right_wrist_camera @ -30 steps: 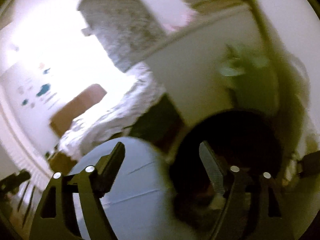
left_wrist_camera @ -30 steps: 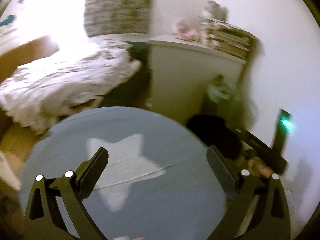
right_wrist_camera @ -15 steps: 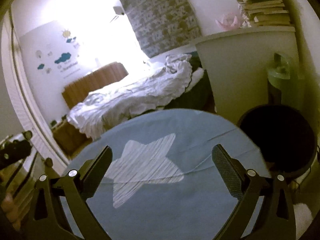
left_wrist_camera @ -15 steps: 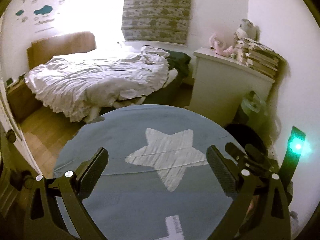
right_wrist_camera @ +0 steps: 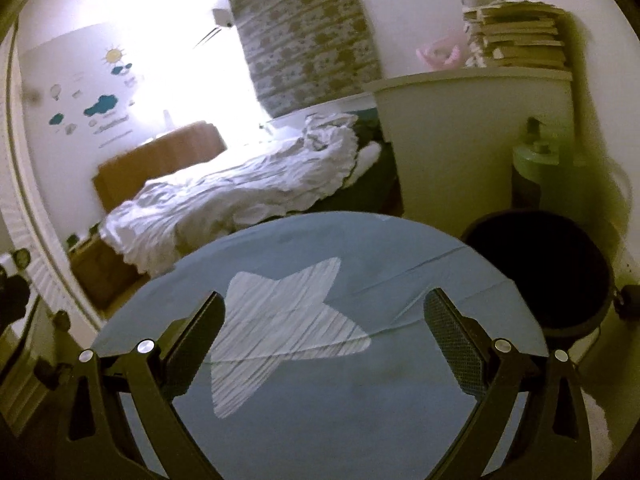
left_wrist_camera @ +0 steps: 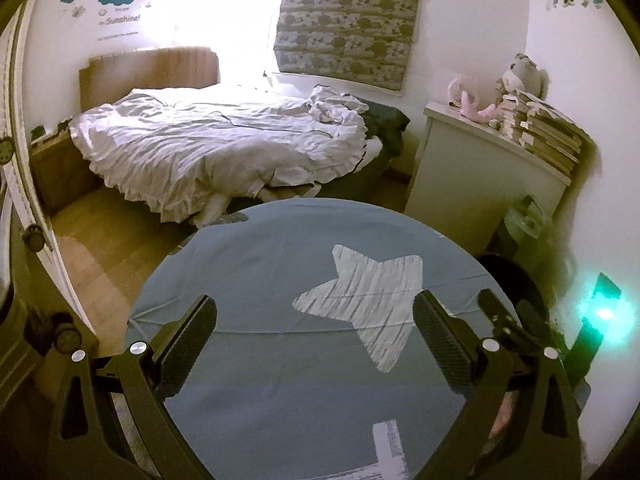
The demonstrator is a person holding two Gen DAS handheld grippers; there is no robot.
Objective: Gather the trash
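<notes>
A round black trash bin (right_wrist_camera: 548, 272) stands on the floor at the right edge of a round blue rug with a white star (right_wrist_camera: 312, 340); in the left wrist view the bin (left_wrist_camera: 516, 280) is partly hidden behind the other gripper. My left gripper (left_wrist_camera: 316, 344) is open and empty above the rug. My right gripper (right_wrist_camera: 324, 340) is open and empty above the rug, left of the bin. I see no loose trash on the rug.
An unmade bed with a white duvet (left_wrist_camera: 216, 148) fills the far left. A white dresser (left_wrist_camera: 480, 184) with stacked books (left_wrist_camera: 548, 132) and soft toys stands against the right wall. A green lidded container (right_wrist_camera: 544, 176) sits beside the dresser, behind the bin.
Both grippers have pulled back and levelled out from the bin. The right view swung from over the bin's mouth to above the rug. Both stay open.
</notes>
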